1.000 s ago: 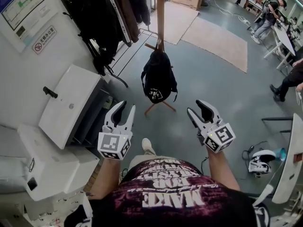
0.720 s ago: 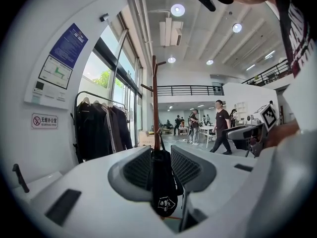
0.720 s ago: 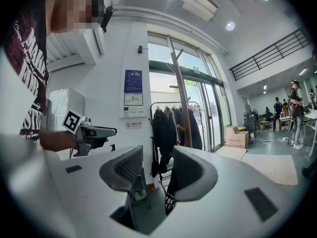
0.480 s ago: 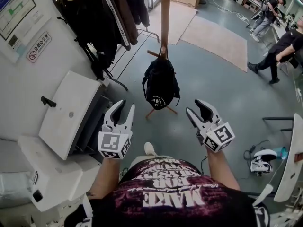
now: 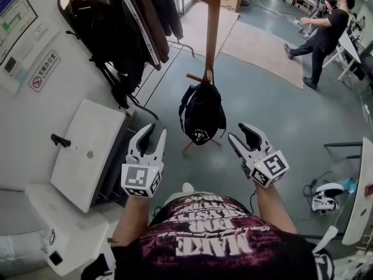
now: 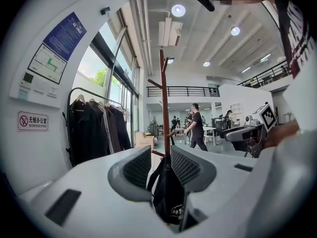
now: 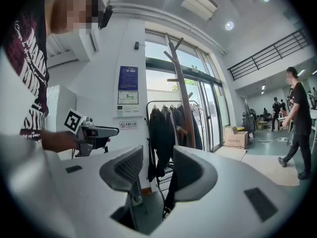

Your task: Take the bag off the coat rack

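A black backpack (image 5: 202,112) hangs from a low peg of the wooden coat rack (image 5: 213,28), above the grey floor. Both grippers are held out in front of me, short of the bag and not touching it. My left gripper (image 5: 153,132) is open and empty, to the bag's lower left. My right gripper (image 5: 241,134) is open and empty, to its lower right. In the left gripper view the backpack (image 6: 168,195) and the rack's pole (image 6: 164,108) show through the gap of the left gripper (image 6: 161,160). The right gripper (image 7: 157,168) frames the pole (image 7: 185,108).
A metal clothes rail with dark jackets (image 5: 119,22) stands at the left by the wall. A white cabinet (image 5: 87,150) sits below it. A person (image 5: 323,31) walks at the far right near desks. A white headset (image 5: 320,198) and cables lie on the floor at right.
The view has drawn nearer to the rack, so the bag sits lower and closer. A person has walked into the upper right. Both grippers stay open in the same pose.
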The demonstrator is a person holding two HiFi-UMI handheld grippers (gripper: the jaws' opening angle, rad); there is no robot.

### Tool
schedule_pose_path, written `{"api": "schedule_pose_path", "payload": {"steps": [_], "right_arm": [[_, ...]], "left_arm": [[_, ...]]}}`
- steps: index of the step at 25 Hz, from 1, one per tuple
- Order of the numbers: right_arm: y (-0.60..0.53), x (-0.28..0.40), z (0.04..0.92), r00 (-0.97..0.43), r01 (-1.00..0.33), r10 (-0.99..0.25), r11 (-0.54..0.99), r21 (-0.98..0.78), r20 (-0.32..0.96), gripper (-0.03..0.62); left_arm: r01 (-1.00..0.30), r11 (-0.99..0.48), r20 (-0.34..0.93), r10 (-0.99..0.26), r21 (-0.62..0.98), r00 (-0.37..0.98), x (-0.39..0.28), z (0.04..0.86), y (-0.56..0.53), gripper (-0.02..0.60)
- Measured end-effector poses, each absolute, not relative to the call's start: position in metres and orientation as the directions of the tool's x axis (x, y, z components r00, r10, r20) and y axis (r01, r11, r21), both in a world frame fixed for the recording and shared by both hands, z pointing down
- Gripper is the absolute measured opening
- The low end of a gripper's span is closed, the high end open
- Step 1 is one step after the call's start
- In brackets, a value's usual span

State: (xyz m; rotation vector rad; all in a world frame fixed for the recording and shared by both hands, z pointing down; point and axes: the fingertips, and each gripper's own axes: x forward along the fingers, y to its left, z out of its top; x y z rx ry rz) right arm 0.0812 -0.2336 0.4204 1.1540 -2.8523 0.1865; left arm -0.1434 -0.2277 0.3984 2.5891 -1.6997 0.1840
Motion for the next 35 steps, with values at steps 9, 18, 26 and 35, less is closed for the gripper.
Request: {"api": "schedule_pose_path", "payload": {"steps": [9, 18, 26, 35], "right_arm": [[-0.256, 0.025, 0.407, -0.748, -0.661, -0.655, 0.749, -0.046, 0.107, 0.192], [-0.270, 0.022, 0.372, -0.744, -0.666, -0.662, 0.746, -0.026, 0.091, 0.187], [-0.282, 0.020, 0.382, -0.717, -0.691, -0.685, 0.723, -0.003, 0.129, 0.187], [-0.319, 0.027, 0.422, -0.711, -0.697, -0.681, 0.716, -0.046, 0.176, 0.187]], "left_arm": [[-0.934, -0.355, 0.074, -0.933, -0.032, 0.352, -0.205, 0.390, -0.249, 0.124], [-0.929, -0.370, 0.043, -0.929, -0.018, 0.369, -0.224, 0.391, -0.255, 0.124], [-0.913, -0.408, 0.022, -0.913, -0.024, 0.408, -0.211, 0.386, -0.267, 0.124], [-0.897, -0.441, 0.090, -0.894, -0.015, 0.438, -0.186, 0.409, -0.300, 0.124]]}}
